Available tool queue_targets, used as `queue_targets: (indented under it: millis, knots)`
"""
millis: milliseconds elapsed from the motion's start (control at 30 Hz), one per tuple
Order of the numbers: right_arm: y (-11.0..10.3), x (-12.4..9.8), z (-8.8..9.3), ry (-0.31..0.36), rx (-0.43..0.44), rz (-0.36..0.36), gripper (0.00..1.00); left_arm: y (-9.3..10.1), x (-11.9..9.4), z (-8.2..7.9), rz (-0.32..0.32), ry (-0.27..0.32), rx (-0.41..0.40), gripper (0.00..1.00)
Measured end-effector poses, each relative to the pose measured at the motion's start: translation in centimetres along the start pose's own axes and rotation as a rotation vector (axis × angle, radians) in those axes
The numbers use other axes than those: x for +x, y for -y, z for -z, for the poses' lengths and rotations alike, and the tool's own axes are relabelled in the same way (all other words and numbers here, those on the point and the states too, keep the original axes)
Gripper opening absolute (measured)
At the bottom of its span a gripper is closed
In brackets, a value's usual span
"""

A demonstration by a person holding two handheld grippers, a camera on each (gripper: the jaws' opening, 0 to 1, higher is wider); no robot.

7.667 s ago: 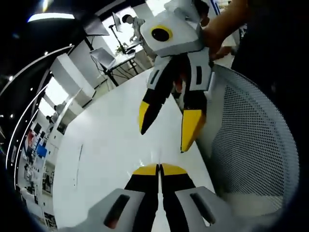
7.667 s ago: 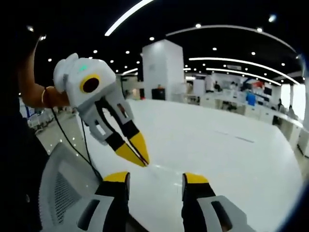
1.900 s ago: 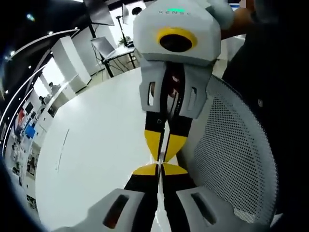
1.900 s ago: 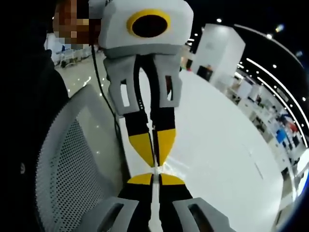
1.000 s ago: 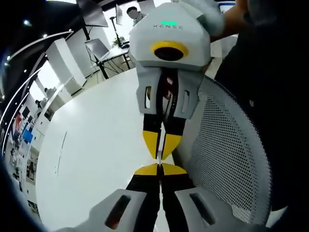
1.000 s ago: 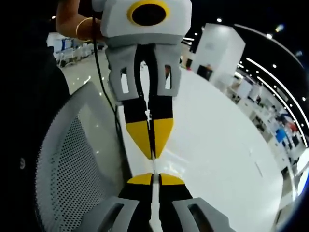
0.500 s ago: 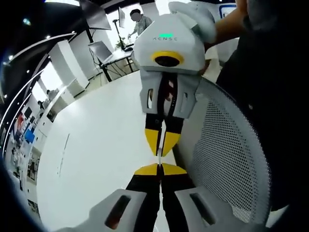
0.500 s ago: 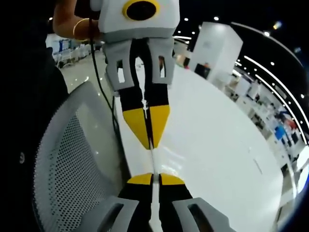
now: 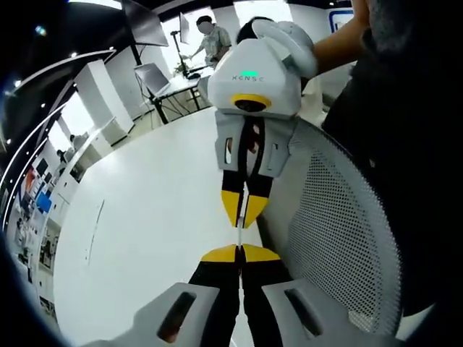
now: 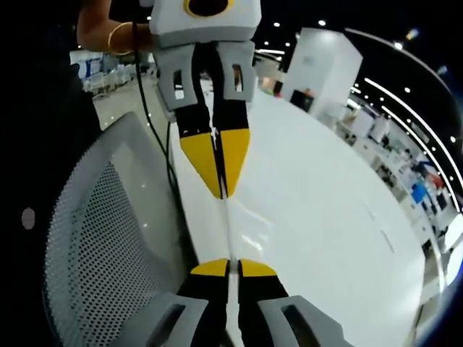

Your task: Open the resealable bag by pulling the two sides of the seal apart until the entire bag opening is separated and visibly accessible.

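While both grippers pinch the clear bag, its two sides get pulled apart above the white table.

Because the bag must open, the left gripper (image 9: 239, 251) has its jaws pressed together on one side of the bag (image 10: 228, 230), and the right gripper (image 10: 228, 265) has its jaws pressed together on the other side. Between the two grippers, the bag looks like a thin pale strip, seen edge-on. How far the seal has opened, I cannot tell. Below the bag is the table (image 9: 145, 217), and beside the table stands a grey mesh chair (image 9: 340, 238).
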State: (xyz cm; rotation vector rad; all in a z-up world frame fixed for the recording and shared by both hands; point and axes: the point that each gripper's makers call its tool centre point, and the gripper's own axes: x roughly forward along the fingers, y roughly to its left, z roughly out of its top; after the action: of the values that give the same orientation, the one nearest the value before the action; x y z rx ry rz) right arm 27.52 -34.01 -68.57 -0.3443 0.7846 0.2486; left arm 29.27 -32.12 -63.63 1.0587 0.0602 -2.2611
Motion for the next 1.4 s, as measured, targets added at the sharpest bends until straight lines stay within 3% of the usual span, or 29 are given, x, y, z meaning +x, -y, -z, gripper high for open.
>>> queue_targets:
  millis: [1400]
  knots:
    - [1.2,-1.0,3.9,-0.078,0.037,0.048,0.00,-0.5,-1.8,-0.9,-0.020,0.038,-0.001,0.00]
